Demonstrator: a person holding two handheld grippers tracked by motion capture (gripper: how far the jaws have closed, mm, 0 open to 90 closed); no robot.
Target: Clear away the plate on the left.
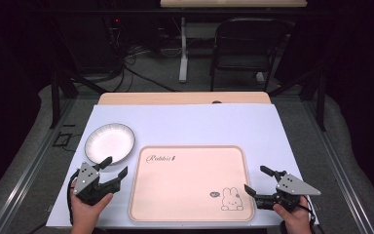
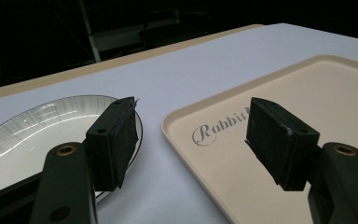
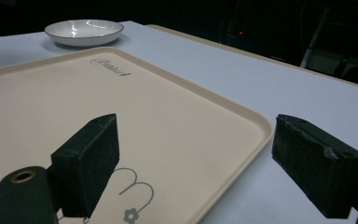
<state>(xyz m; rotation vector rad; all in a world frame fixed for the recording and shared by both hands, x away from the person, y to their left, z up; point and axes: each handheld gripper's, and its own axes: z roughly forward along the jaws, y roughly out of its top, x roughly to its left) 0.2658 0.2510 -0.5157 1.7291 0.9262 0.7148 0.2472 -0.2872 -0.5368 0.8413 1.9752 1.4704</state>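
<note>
Nothing is held yet; the step in hand is judged to be the approach. The left tongs (image 1: pixel 113 168) are held with jaws wide apart just beside the plate (image 1: pixel 109 143), which rests on the surface (image 1: pixel 199 122) at the tray's (image 1: pixel 190 183) far left corner. The right tongs (image 1: pixel 258 181) are likewise spread and empty, straddling the tray's right rim. A grip on the plate's near rim, probably for a transfer to the tray, is what the next move would call for from the left tongs.

In the left gripper view the plate (image 2: pixel 37 135) is seen behind one jaw, with the tray's lettering (image 2: pixel 219 128) between the jaws. In the right gripper view the plate (image 3: pixel 84 31) lies well off.
</note>
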